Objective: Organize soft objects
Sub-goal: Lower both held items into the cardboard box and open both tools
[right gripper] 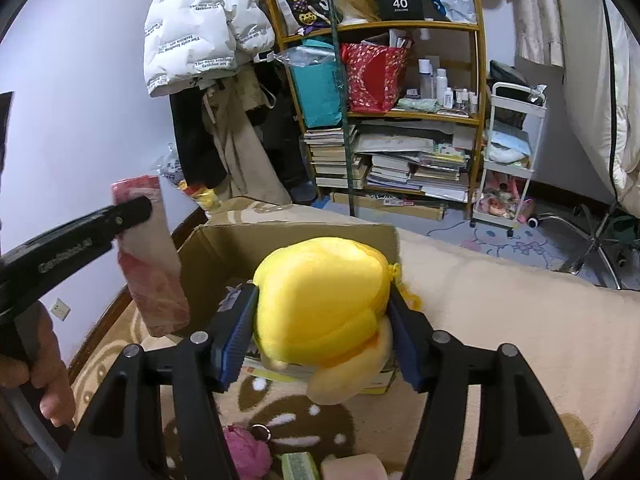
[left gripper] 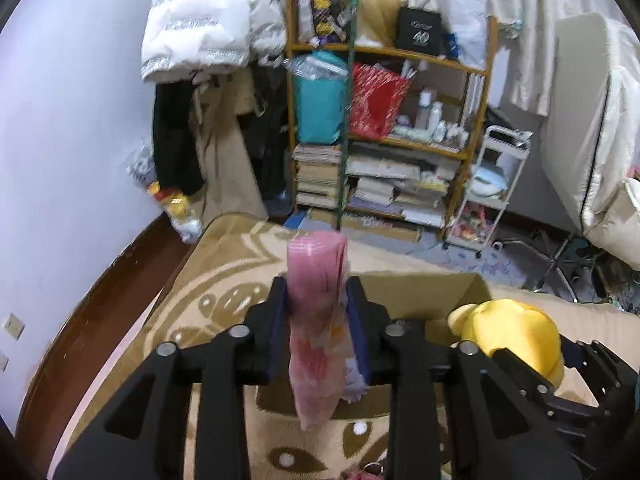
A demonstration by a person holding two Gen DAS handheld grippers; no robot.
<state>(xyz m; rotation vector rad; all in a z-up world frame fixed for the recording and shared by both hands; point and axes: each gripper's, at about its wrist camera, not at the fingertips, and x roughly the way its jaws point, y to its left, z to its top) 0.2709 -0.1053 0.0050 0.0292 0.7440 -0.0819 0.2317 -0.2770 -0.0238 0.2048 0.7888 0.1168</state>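
Note:
My left gripper point(left gripper: 318, 304) is shut on a pink folded cloth point(left gripper: 316, 320) that hangs down over the near edge of an open cardboard box point(left gripper: 432, 292) on the beige blanket. My right gripper point(right gripper: 322, 316) is shut on a yellow plush toy point(right gripper: 324, 300) and holds it over the same box point(right gripper: 304, 236). The plush also shows in the left wrist view point(left gripper: 516, 336), right of my left gripper. The left gripper point(right gripper: 136, 208) with the pink cloth point(right gripper: 154, 272) shows at the left of the right wrist view, beside the box's left wall.
A pink fuzzy ball with a keyring point(right gripper: 246, 448), a green item point(right gripper: 298, 466) and a pink soft block point(right gripper: 354, 467) lie on the blanket point(right gripper: 500, 320) near me. A full bookshelf point(right gripper: 384, 120), hanging coats point(right gripper: 200, 40) and a white cart point(right gripper: 508, 160) stand behind.

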